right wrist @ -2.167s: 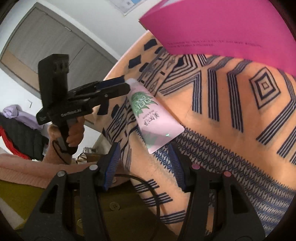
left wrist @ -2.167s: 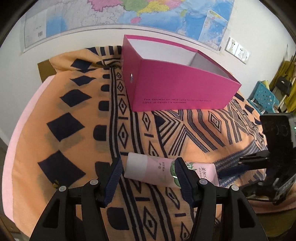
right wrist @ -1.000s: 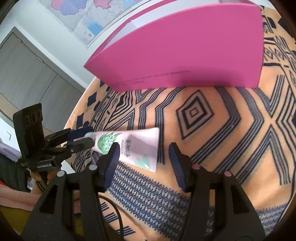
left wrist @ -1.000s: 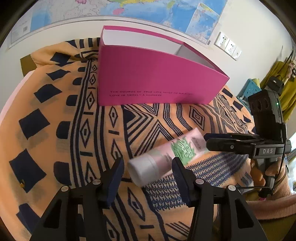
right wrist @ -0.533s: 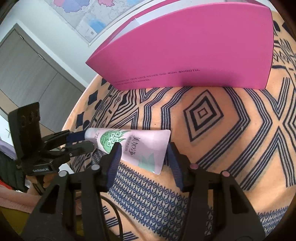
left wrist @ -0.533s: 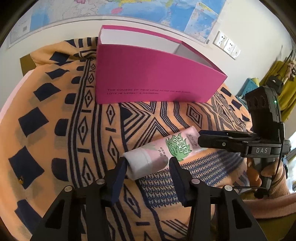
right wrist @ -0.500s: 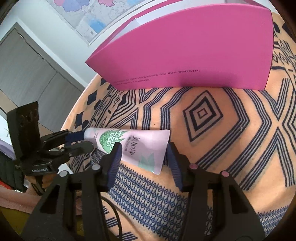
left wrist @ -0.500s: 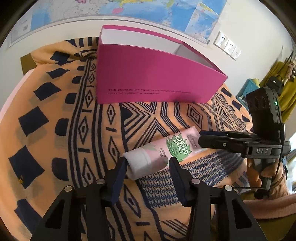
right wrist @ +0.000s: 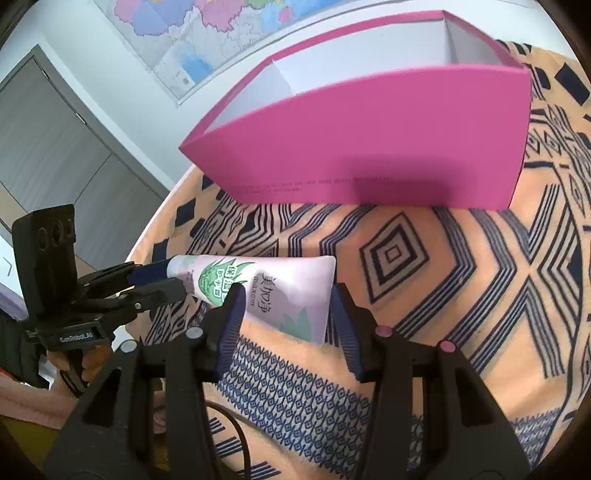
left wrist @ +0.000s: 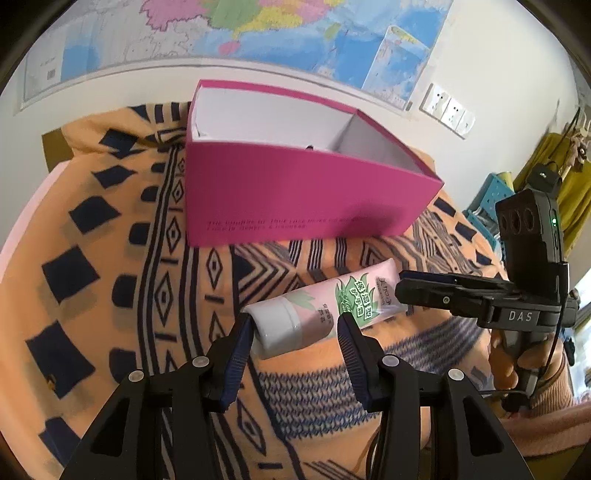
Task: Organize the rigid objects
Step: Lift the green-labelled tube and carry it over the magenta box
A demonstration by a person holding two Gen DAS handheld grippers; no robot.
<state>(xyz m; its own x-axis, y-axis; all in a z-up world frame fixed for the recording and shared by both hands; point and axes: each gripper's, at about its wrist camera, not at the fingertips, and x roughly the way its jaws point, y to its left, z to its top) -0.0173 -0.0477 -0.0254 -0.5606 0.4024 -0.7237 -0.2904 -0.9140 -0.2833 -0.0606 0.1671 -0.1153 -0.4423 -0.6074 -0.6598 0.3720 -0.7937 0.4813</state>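
Observation:
A pink cream tube [left wrist: 325,306] with green leaf print and a white cap is held off the patterned cloth. My left gripper [left wrist: 297,326] is shut on its cap end. My right gripper [right wrist: 286,301] is shut on its flat crimped end; the tube shows there too [right wrist: 258,286]. The right gripper appears in the left wrist view [left wrist: 402,290], the left gripper in the right wrist view [right wrist: 162,278]. An open magenta box [left wrist: 295,199] with white inside stands just beyond the tube, also in the right wrist view [right wrist: 369,155].
An orange and navy patterned cloth [left wrist: 110,258] covers the table. A map [left wrist: 258,29] hangs on the wall behind the box. Grey cabinet doors [right wrist: 55,147] stand at the left in the right wrist view.
Both grippers have closed on the tube's ends and lifted it. The tube has moved up and nearer the magenta box, whose white inside now shows more.

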